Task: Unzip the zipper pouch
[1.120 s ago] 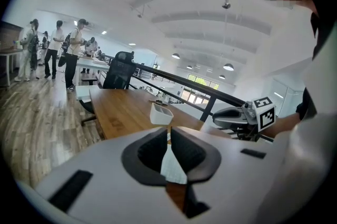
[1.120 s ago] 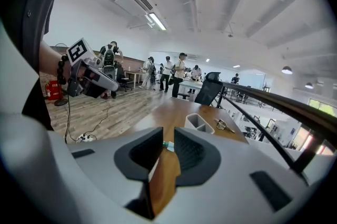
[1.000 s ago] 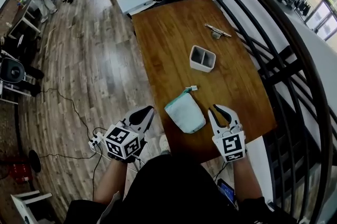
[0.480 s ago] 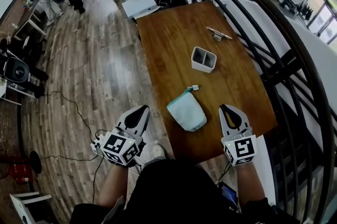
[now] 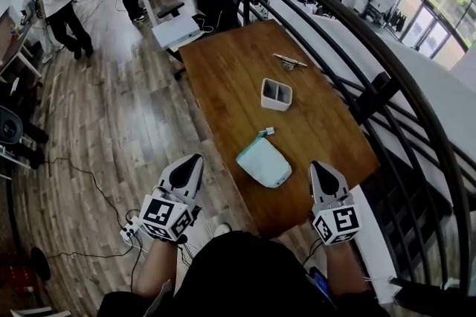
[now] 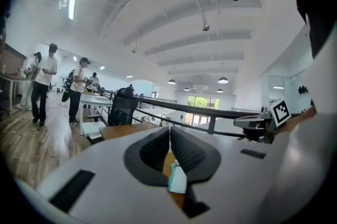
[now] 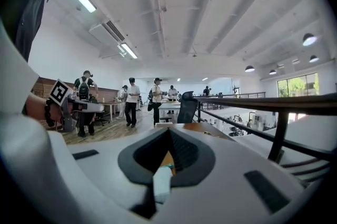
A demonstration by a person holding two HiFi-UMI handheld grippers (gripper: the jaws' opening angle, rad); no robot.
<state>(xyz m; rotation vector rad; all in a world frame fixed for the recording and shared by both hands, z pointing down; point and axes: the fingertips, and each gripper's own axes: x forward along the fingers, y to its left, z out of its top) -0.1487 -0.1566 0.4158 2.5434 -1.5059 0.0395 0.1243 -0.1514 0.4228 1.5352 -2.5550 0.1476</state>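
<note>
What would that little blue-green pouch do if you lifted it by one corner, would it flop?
Probably it would sag: the pouch looks like soft fabric with rounded, puffy edges. It seems light, since it lies low and flat on the table. It shouldn't roll, but if pushed it might slide on the smooth wood.

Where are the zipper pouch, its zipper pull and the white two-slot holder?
zipper pouch (image 5: 264, 164): head view, middle of its pale teal body.
zipper pull (image 5: 268, 131): head view, small tab at the pouch's far end.
white two-slot holder (image 5: 272, 105): head view, near outer wall.
</note>
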